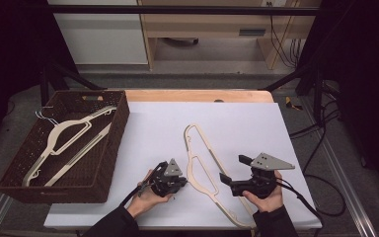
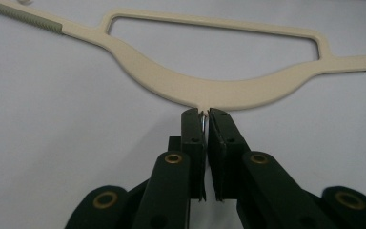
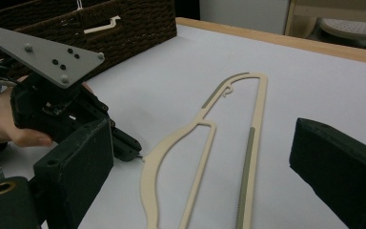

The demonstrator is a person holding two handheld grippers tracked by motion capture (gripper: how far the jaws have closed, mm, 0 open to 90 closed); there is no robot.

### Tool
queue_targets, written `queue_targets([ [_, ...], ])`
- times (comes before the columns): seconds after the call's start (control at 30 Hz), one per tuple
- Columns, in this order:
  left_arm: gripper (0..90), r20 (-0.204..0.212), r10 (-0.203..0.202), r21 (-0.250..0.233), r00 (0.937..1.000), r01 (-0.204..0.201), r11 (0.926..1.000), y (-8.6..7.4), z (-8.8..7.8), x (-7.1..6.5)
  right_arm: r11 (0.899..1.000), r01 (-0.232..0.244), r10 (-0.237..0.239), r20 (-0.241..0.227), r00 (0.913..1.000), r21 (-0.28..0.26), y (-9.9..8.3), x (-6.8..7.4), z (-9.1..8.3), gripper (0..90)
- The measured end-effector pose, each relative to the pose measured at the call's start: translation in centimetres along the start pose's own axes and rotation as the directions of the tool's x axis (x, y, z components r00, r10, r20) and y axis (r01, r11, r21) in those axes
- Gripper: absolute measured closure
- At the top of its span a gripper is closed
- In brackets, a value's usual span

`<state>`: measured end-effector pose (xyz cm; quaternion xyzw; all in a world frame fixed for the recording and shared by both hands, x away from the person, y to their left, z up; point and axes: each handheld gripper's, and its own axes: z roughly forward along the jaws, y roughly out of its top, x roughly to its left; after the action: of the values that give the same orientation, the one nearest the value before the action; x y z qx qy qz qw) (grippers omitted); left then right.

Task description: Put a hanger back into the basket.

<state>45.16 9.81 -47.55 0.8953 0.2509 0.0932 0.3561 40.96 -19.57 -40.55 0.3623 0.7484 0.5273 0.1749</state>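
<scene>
Left of the hanger I am working on sits a dark brown woven basket (image 1: 106, 163) with two more cream hangers (image 1: 66, 136) inside. My cream flat wooden hanger (image 1: 202, 163) lies flat on the white table cover (image 1: 153, 123), with grey ribbed grip strips along its arms and bar; I can read no brand or writing on it. My left gripper (image 2: 204, 114) is clamped on the small metal stub of its hook at the neck, though that stub is tiny and hard to make out. Right of the hanger, my right gripper (image 1: 232, 170) rests just beside it, jaws wide apart and holding nothing.
</scene>
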Motion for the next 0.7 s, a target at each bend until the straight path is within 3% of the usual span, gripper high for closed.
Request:
queue_targets([
  [0.37,88.6,0.007,-0.004,0.006,1.0,0.004,1.0,0.2,-0.1,0.0,0.999,0.002,0.0,-0.03,0.9995,0.053,-0.6,1.1,1.9,9.6],
  [0.7,88.6,0.007,0.018,-0.028,0.9998,-0.018,0.9994,1.6,-2.2,-0.9,0.993,0.012,-0.005,-0.059,0.9982,0.113,-1.5,2.5,3.9,13.3],
])
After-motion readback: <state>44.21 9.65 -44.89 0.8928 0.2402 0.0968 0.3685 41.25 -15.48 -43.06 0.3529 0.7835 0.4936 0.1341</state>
